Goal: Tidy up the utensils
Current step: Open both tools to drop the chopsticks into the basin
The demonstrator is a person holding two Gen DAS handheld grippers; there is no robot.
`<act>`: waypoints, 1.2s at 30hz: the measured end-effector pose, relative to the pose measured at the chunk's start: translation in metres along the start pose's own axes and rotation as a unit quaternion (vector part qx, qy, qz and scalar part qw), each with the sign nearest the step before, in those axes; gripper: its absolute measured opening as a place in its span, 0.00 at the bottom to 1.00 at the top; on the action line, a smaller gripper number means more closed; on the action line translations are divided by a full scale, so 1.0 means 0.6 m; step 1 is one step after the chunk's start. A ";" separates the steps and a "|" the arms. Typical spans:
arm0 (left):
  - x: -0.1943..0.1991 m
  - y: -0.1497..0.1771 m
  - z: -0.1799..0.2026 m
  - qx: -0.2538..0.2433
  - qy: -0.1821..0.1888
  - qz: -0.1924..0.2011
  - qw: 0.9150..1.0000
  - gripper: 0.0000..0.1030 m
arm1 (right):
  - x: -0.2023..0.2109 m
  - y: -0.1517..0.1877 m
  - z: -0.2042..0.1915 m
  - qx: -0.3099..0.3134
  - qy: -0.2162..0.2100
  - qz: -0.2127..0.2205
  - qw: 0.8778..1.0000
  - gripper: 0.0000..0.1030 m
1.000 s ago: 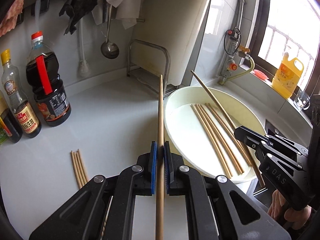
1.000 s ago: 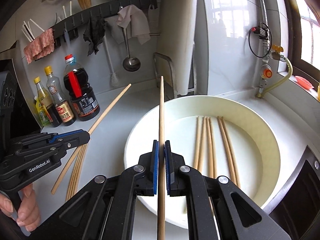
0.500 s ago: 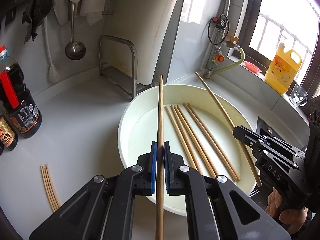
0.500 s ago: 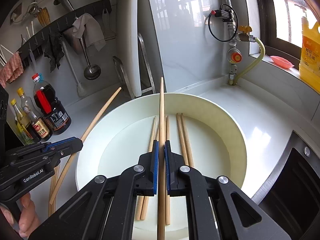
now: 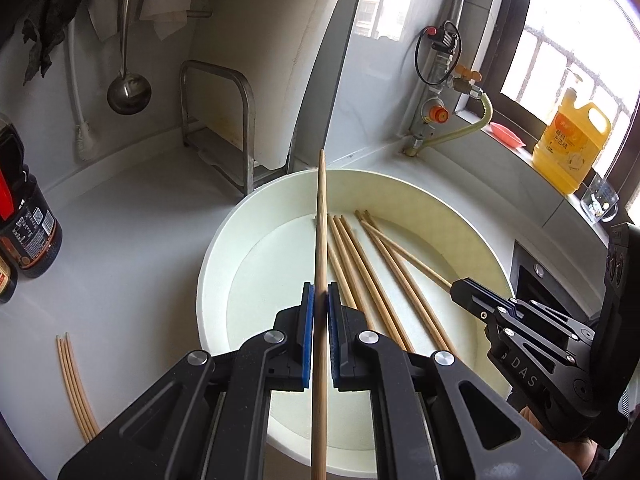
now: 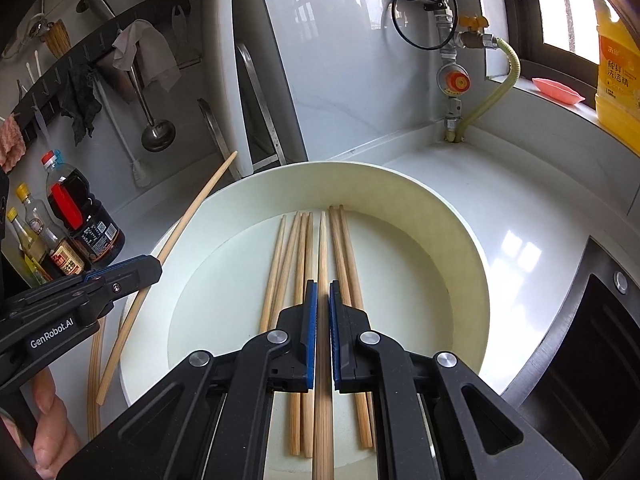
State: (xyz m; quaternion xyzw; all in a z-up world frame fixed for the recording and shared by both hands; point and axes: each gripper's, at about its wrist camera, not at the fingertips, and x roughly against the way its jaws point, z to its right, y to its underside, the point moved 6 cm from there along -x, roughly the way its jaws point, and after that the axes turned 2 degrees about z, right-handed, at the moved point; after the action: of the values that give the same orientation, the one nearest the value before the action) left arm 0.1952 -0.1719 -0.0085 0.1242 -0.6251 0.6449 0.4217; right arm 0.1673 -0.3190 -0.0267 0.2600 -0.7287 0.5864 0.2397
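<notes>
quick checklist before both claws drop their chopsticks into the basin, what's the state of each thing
1. Left claw shut on its chopstick: ok.
2. Right claw shut on its chopstick: ok.
3. Right chopstick over the basin and lined up with the chopsticks lying inside: ok.
4. Left chopstick over the basin: ok, though it crosses the ones inside at a slight angle.
5. Either held tip touching the basin floor: cannot tell.
6. Counter cleared of chopsticks: not ok, a small bundle lies left of the basin.
</notes>
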 end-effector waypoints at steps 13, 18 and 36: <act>-0.039 0.006 -0.009 0.023 -0.008 -0.032 0.999 0.16 | -0.020 0.006 0.006 -0.011 -0.007 -0.017 1.000 0.20; -0.019 -0.007 -0.028 0.044 -0.020 -0.001 0.999 0.63 | -0.013 0.001 0.007 -0.011 -0.004 -0.006 1.000 0.24; 0.010 -0.014 -0.033 0.040 -0.033 0.014 0.999 0.67 | -0.009 0.005 -0.008 -0.001 -0.010 -0.006 1.000 0.24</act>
State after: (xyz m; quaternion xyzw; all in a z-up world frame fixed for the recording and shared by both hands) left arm 0.2046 -0.1523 -0.0021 0.1531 -0.6142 0.6706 0.3868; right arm 0.1696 -0.3132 -0.0314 0.2698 -0.7300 0.5819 0.2360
